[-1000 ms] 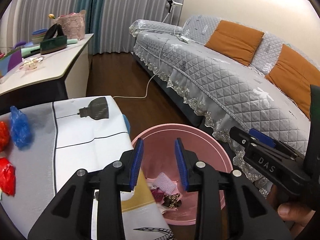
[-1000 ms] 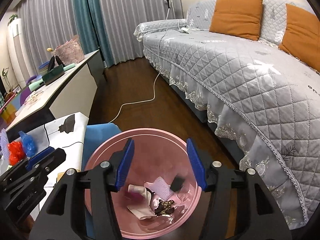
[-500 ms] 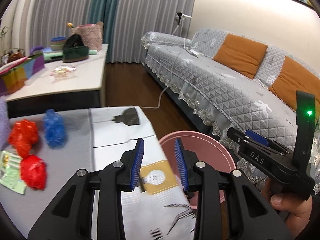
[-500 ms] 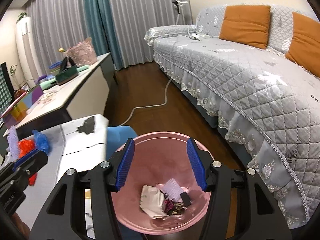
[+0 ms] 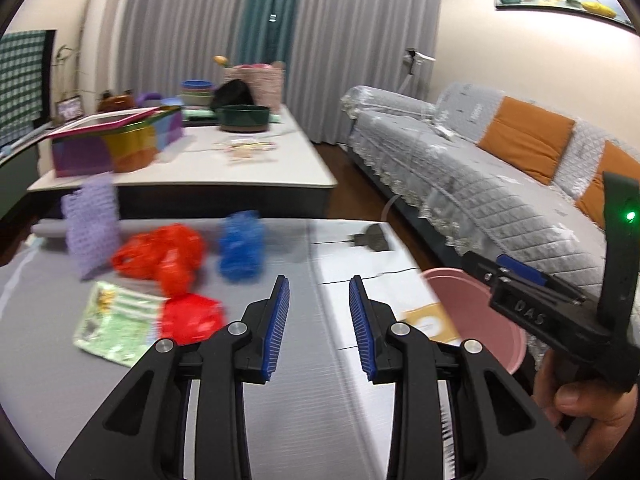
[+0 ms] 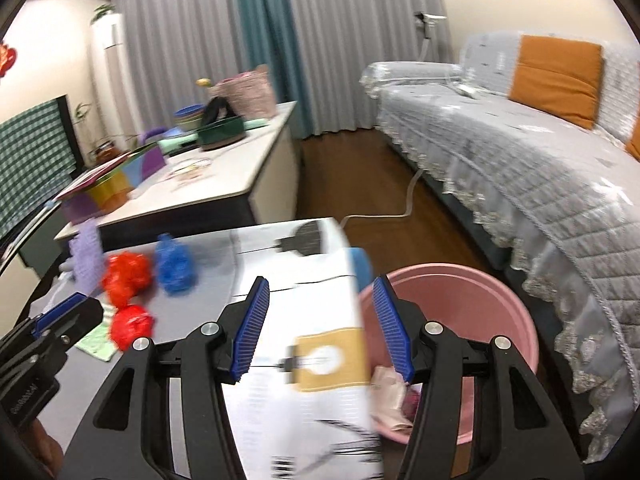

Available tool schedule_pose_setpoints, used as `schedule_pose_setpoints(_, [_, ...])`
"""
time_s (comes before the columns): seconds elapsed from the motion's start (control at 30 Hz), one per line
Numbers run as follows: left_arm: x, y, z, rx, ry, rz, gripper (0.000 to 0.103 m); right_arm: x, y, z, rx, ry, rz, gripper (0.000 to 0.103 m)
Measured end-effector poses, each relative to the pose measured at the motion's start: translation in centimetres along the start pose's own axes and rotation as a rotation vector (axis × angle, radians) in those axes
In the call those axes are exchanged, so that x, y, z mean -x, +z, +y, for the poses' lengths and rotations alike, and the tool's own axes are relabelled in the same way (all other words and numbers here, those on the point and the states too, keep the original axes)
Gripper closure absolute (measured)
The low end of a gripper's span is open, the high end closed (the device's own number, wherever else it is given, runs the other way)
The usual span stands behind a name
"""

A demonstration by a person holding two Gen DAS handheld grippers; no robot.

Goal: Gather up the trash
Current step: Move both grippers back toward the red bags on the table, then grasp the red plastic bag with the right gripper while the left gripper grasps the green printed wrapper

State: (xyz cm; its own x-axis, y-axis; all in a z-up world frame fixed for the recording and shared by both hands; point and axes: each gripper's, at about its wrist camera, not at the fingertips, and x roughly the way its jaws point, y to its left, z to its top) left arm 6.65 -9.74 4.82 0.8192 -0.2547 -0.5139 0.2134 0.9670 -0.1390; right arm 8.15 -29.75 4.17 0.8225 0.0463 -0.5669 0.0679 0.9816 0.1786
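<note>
trash: crumpled, blurred | 2 red wads (image 5: 160,256) | 1 blue wad (image 5: 241,246) | 1 purple net (image 5: 91,222) | 1 green wrapper (image 5: 116,328) | 1 pink bin (image 6: 456,320) | left gripper (image 5: 319,320) jaws apart, empty | right gripper (image 6: 322,326) jaws apart, empty

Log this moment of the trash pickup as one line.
left gripper open, empty | right gripper open, empty | red bags, blue bag on table | pink bin holds trash

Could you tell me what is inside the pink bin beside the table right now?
In the right wrist view, the pink bin holds crumpled pale paper and something dark pink. The right gripper and table edge cover the remaining contents.
</note>
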Motion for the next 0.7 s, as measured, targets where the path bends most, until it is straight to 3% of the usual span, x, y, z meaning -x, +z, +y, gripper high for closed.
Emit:
schedule_pose_setpoints(0.3, [0.4, -1.4, 10.1, 0.099, 0.151, 0.010, 0.073, -3.3, -2.1, 7.6, 0.080, 0.130, 0.065, 0.047])
schedule_pose_setpoints(0.5, [-0.9, -1.9, 16.2, 0.190, 0.231, 0.059, 0.073, -5.6, -3.0, 12.0, 0.115, 0.210, 0.106, 0.037])
schedule_pose_setpoints(0.7, [-2.7, -2.4, 19.1, 0.234, 0.269, 0.106, 0.073, -8.2, -3.5, 15.8, 0.151, 0.276, 0.161, 0.020])
